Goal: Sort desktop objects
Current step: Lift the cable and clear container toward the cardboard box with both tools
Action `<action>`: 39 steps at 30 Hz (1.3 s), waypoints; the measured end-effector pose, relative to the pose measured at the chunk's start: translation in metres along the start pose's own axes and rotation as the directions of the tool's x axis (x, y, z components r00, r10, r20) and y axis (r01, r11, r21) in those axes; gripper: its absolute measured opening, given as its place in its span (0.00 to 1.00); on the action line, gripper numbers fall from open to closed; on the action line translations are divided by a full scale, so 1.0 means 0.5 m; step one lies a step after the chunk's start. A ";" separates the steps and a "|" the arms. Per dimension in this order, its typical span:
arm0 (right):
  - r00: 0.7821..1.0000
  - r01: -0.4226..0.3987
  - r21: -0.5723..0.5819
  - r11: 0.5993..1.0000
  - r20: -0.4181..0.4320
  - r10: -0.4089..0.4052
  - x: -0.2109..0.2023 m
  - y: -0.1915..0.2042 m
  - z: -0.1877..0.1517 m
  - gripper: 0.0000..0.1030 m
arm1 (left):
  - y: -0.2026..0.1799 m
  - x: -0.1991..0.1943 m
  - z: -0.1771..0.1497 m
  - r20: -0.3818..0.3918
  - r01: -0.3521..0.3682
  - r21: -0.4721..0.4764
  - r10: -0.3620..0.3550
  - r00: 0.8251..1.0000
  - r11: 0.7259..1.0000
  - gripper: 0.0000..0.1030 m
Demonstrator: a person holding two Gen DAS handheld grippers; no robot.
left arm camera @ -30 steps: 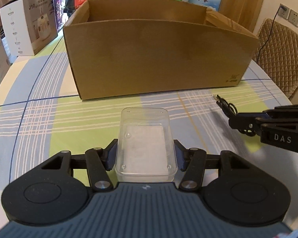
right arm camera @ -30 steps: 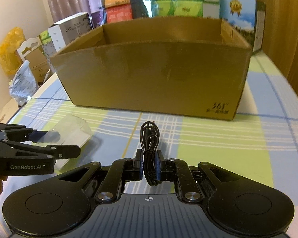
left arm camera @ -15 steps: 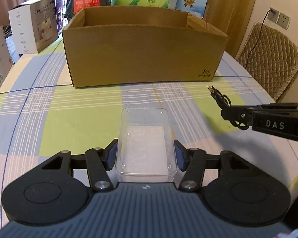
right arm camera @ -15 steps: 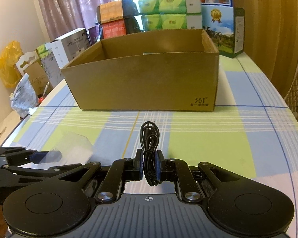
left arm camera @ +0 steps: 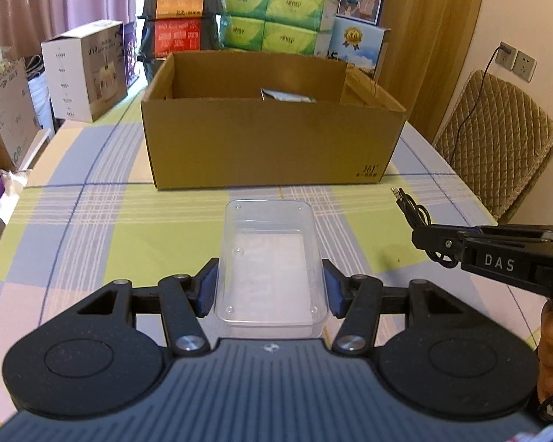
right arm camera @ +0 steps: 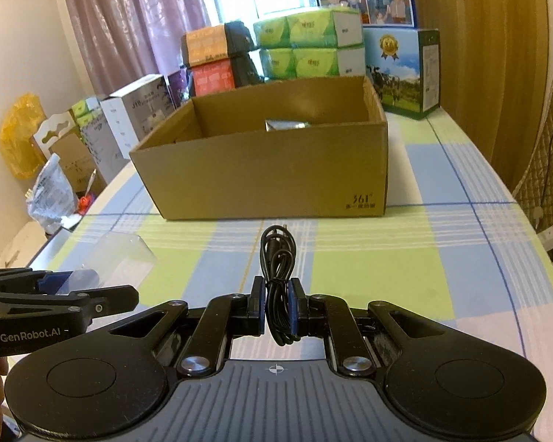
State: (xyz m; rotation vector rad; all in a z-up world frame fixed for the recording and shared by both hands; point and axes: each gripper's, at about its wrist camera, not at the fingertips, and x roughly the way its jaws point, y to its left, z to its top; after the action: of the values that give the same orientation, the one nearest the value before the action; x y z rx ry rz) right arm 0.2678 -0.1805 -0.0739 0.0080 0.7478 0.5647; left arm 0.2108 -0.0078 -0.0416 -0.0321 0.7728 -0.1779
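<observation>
My left gripper [left arm camera: 270, 289] is shut on a clear plastic box [left arm camera: 271, 259], held level above the checked tablecloth. My right gripper [right arm camera: 278, 307] is shut on a coiled black cable [right arm camera: 277, 272], whose plug end points forward. The cable [left arm camera: 413, 213] and the right gripper [left arm camera: 438, 241] also show at the right of the left wrist view. In the right wrist view the plastic box [right arm camera: 120, 263] and left gripper [right arm camera: 81, 289] appear at the lower left. An open cardboard box [left arm camera: 272, 125] stands ahead on the table, with a silvery packet [left arm camera: 285, 96] inside.
Behind the cardboard box [right arm camera: 272, 162] are stacked green tissue packs [left arm camera: 276, 20], a white carton [left arm camera: 84, 70] and a blue carton [right arm camera: 402, 70]. A padded chair [left arm camera: 497, 140] stands at the right table edge. Bags and boxes crowd the floor at the left.
Both grippers have risen and drawn back from the cardboard box, each still holding its object. The box's inside and the packet in it have come into sight.
</observation>
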 end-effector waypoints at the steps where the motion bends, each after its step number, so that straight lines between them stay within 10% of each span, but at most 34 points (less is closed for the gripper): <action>1: 1.000 0.000 0.000 1.000 0.005 0.000 -0.005 0.001 0.004 0.09 | -0.001 -0.005 0.005 0.004 -0.002 0.001 0.002 1.000 1.000 0.50; 39: 0.998 0.018 -0.070 0.997 0.059 -0.014 -0.043 -0.040 0.153 0.09 | 0.044 -0.033 0.153 0.075 -0.050 0.032 0.048 0.996 0.998 0.50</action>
State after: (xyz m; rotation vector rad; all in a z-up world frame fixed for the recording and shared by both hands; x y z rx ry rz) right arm 0.3141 -0.1938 -0.0073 -0.0461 0.6704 0.5733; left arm 0.2559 0.0140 0.0225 0.0126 0.6956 -0.1426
